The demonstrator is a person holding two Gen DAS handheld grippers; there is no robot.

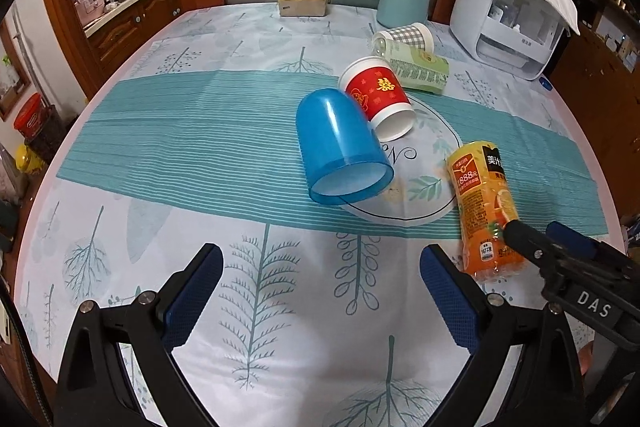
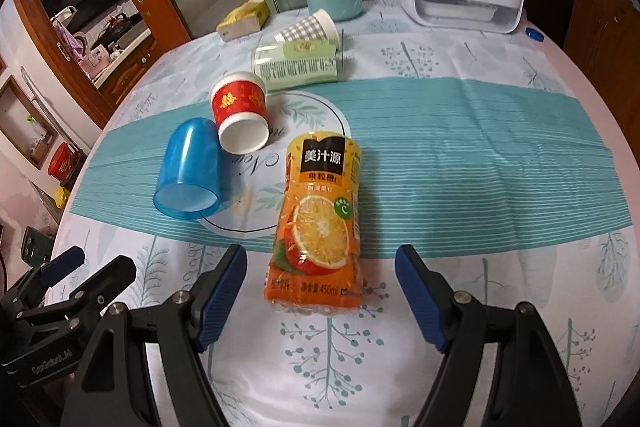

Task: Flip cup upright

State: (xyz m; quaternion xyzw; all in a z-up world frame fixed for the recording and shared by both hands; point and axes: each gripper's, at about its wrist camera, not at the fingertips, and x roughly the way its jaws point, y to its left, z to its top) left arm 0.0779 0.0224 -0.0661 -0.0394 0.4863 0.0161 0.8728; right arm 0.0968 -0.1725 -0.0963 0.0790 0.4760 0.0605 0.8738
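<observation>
A blue plastic cup (image 1: 340, 147) lies on its side on the table, mouth toward me; it also shows in the right wrist view (image 2: 190, 169). A red paper cup (image 1: 380, 99) lies on its side behind it, touching it, also seen from the right wrist (image 2: 240, 119). An orange juice cup (image 2: 318, 223) lies on its side, base toward the right gripper; in the left wrist view it (image 1: 482, 203) is at right. My left gripper (image 1: 320, 291) is open and empty, short of the blue cup. My right gripper (image 2: 320, 287) is open, its fingers either side of the orange cup's near end.
A checked paper cup (image 1: 408, 37) and a green-labelled clear cup (image 1: 416, 69) lie on their sides farther back. A light-blue canister (image 1: 404, 1), a tissue box (image 1: 304, 1) and a white appliance (image 1: 516, 23) stand at the table's far edge. The tablecloth (image 1: 200, 147) covers the round table.
</observation>
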